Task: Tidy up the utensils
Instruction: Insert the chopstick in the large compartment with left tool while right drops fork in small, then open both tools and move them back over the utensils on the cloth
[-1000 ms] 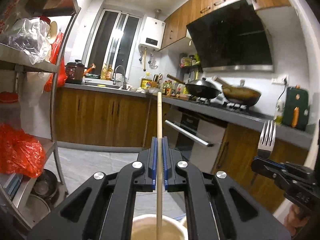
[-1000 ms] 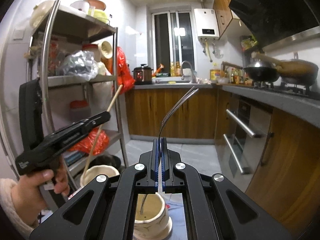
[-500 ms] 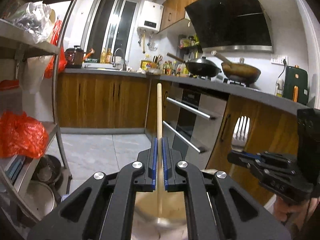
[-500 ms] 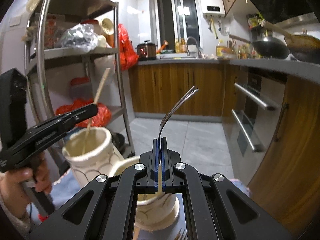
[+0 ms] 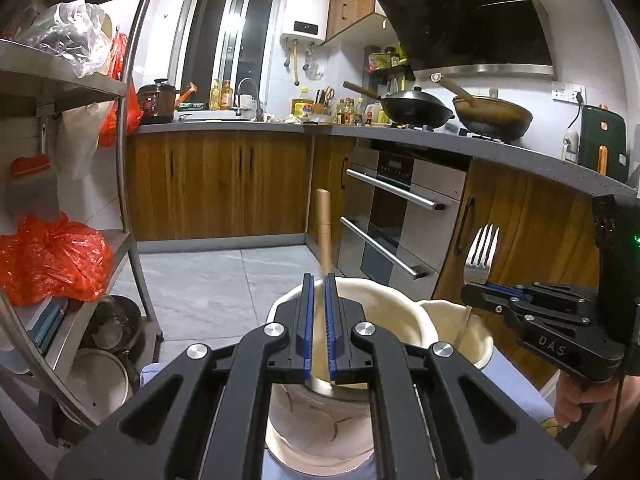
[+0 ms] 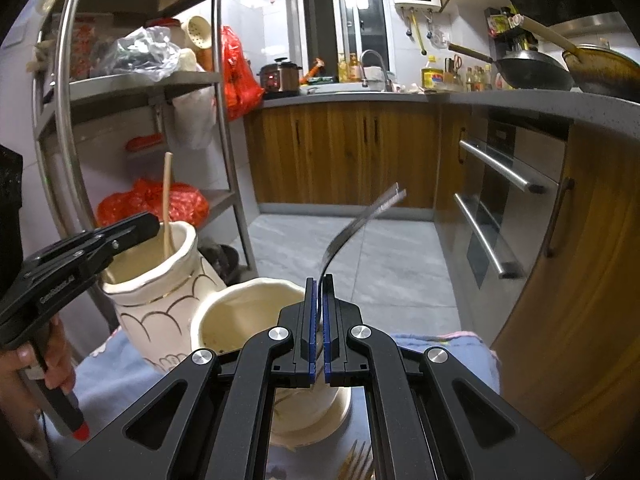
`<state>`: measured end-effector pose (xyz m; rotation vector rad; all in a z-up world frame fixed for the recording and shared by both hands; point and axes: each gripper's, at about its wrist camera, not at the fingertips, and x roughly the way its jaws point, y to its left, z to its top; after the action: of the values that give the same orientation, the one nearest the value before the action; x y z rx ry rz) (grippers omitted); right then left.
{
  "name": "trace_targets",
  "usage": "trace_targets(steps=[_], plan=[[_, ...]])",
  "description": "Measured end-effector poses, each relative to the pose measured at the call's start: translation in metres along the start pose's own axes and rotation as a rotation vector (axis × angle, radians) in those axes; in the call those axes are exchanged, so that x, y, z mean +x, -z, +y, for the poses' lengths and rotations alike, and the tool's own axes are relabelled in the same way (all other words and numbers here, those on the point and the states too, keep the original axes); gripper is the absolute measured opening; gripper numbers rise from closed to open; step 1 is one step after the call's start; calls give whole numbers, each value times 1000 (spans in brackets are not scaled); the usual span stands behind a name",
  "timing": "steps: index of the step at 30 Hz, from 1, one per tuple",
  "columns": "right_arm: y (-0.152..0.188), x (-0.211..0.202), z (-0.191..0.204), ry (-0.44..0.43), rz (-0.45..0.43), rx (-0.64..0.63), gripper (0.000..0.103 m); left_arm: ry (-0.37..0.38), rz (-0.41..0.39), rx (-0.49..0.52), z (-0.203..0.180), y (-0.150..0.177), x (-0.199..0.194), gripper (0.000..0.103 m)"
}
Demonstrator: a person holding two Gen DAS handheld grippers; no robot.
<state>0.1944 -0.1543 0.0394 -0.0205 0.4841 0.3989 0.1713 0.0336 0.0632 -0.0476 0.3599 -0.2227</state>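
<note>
The left gripper (image 5: 319, 280) stands just above the mouth of a cream ceramic vase (image 5: 400, 312), its jaws slightly spread. A wooden chopstick (image 5: 323, 224) rises through the gap between the blue pads; whether the pads touch it cannot be told, since a sliver of space shows on each side. The chopstick's lower end drops behind the jaws into the vase and is hidden there. In the right wrist view the same chopstick (image 6: 166, 200) leans inside the taller vase (image 6: 168, 300) with gold scallop lines, beside the left gripper's black finger (image 6: 120, 236).

The right gripper (image 6: 319, 280) is pinching a metal fork (image 6: 360, 220) by its handle, the jaws nearly pressed together. The fork curves up and forward from the jaws, its tines blurred at the tip. Directly below the jaws sits a second, shorter cream pot (image 6: 248, 312); the fork's lower end is hidden behind the gripper body, so how far it reaches into the pot cannot be seen. From the left wrist, the fork (image 5: 482, 256) stands tines up above the right gripper (image 5: 472, 292).

Both pots rest on a blue cloth (image 6: 440, 352). At the bottom edge, below the right jaws, another fork's tines (image 6: 360, 460) are cut off by the frame.
</note>
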Motion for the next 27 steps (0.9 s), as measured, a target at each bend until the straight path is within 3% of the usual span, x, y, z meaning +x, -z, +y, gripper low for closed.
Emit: trace_targets(steps=[5,7,8,11,13,15,17,27], plan=[[-1,-10,-4,-1,-16,12,21,-7,-3,5,-1,-3,-7,8],[-2,-18,-8,-5,-27,26,27,-18,-1,14,-3,-4,-13,22],[-2,-22,-9,-6,-31,33,32,-19,-4,17,-4,-4,-18,35],[1,-41,-15,-20,-55,60,61,-29,-12,28,-9,-3,-32,55],[3,-53,-20,-26,-68,72,71,-39,-11,42,-13,-1,-42,65],[6,-64,-23,-18,-74,79,89,-44,-9,44,-16,2,-51,84],[10,-74,-27,-11,-78,90,96,-46,-7,39,-18,5,-59,96],[44,-103,-42,48,21,105,98,-54,106,59,-38,40,-84,97]])
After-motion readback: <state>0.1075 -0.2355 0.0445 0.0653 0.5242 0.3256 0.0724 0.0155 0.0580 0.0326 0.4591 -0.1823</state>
